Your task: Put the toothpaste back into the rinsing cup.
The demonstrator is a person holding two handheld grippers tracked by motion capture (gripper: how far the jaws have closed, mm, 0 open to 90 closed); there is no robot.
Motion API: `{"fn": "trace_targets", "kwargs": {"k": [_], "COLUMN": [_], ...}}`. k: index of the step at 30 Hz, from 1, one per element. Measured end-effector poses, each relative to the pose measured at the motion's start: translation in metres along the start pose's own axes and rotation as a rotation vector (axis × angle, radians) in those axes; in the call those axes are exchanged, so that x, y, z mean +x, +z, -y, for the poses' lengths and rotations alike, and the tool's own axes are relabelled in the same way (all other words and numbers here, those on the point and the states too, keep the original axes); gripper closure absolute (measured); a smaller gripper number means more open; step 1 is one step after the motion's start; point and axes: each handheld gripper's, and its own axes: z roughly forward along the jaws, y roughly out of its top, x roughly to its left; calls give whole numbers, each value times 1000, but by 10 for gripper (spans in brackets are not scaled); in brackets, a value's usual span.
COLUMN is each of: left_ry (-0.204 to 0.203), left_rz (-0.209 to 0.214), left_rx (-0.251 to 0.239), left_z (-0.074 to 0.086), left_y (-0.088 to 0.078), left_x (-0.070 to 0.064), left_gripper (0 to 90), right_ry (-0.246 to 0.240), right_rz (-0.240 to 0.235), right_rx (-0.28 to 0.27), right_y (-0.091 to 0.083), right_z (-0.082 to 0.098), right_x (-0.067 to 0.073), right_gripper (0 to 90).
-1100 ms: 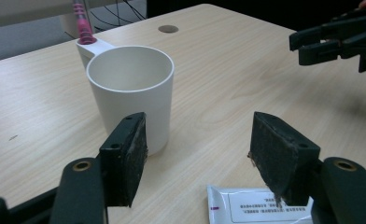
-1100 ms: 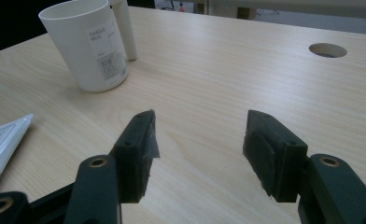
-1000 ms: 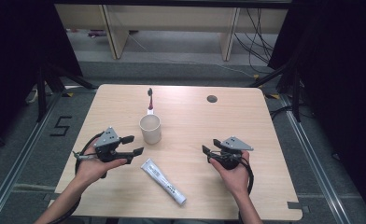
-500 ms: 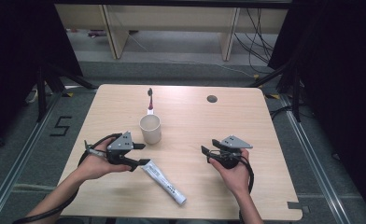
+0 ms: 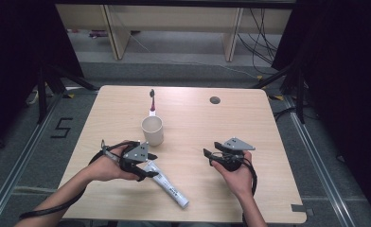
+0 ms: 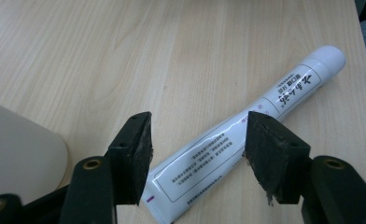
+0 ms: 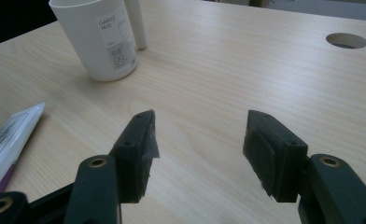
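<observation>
Two hand-held grippers work low over a pale wooden surface point(image 5: 269, 142), and the left gripper point(image 5: 148, 165) is the one in play, closing in on a white toothpaste tube point(image 5: 167, 184) lying flat near the person's edge. Seen along the left gripper point(image 6: 197, 149) itself, the jaws stand spread and have just been narrowing a little, with the tube point(image 6: 237, 135) running on a slant through the gap between them; neither pad presses on it yet, though the left one sits just beside its flat crimped end. The capped end points away, up and to the right in that view. By the look of it, the step in hand is the approach to a grasp. The next move calls for settling the jaws squarely across the tube's body and closing them until both pads bear on it, since a grip too near the thin crimp could let it swivel. The right gripper point(image 5: 212, 156) hovers apart over bare wood, its jaws spread wide on nothing point(image 7: 197, 144). Farther on stands a white cup point(image 5: 153, 131), upright and just beyond the left gripper. Behind it a toothbrush point(image 5: 152, 101) stands on its base, with a round cable hole point(image 5: 215, 100) off toward the far right.
</observation>
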Motion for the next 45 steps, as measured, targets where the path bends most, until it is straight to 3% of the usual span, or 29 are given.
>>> {"fn": "trace_targets", "kwargs": {"k": [3, 4, 7, 8, 11, 12, 13, 14, 15, 16, 17, 18, 19, 21, 24, 26, 29, 30, 31, 32, 33, 36, 45], "left_ry": [10, 14, 16, 14, 14, 5, 5, 1, 1, -3, -3, -13, -13, -33, -33, -22, -6, 16, 16, 54, 54, 113, 157], "left_rz": [6, 10, 17, 10, 11, 10, 10, 2, 2, 3, 3, -4, -4, -13, -19, -8, 5, 20, 20, 36, 36, 69, 138], "left_rx": [5, 5, 4, 4, 2, -4, -4, -7, -7, -8, -8, -13, -13, -19, -15, -10, -3, 5, 5, 29, 29, 57, 122], "left_z": [-1, -2, -1, -1, 0, 1, 1, 3, 3, 5, 5, 9, 9, 14, 18, 18, 16, 12, 12, 7, 7, -3, -9], "left_y": [2, 3, 4, 5, 5, 4, 4, 2, 2, 0, 0, -1, -1, -3, -3, -1, 2, 7, 7, 11, 11, 21, 40], "left_x": [-1, -3, -2, -3, -4, -7, -7, -8, -8, -9, -9, -11, -11, -14, -16, -17, -17, -16, -16, -15, -15, -12, -14], "left_gripper": [407, 406, 405, 404, 403, 402, 402, 401, 400, 399, 398, 397, 395, 394, 393, 391, 389, 389, 389, 389, 389, 396, 394], "right_ry": [-4, 15, -11, -17, -52, -66, -66, -60, -60, -91, -91, -86, -86, -107, -99, -125, -121, -83, -83, -126, -126, -124, -112], "right_rz": [-6, -6, -15, -22, -33, -29, -29, -37, -37, -58, -58, -76, -76, -107, -135, -164, -170, -150, -150, -165, -165, -165, -156], "right_rx": [8, 30, 49, 100, 135, 209, 209, 274, 274, 330, 330, 401, 401, 468, 536, 549, 555, 582, 582, 554, 554, 556, 553], "right_y": [0, -1, -1, -1, 1, 1, 1, 3, 3, 5, 5, 7, 7, 11, 14, 16, 18, 16, 16, 18, 18, 16, 15], "right_z": [0, -1, -3, -7, -9, -13, -13, -16, -16, -18, -18, -21, -21, -25, -28, -29, -29, -28, -28, -26, -26, -26, -24], "right_x": [0, 3, 4, 7, 9, 14, 14, 18, 18, 22, 22, 28, 28, 38, 49, 52, 55, 58, 58, 55, 55, 53, 50], "right_gripper": [442, 456, 466, 467, 467, 467, 467, 467, 467, 467, 467, 468, 468, 476, 477, 477, 477, 477, 477, 477, 477, 476, 475]}}
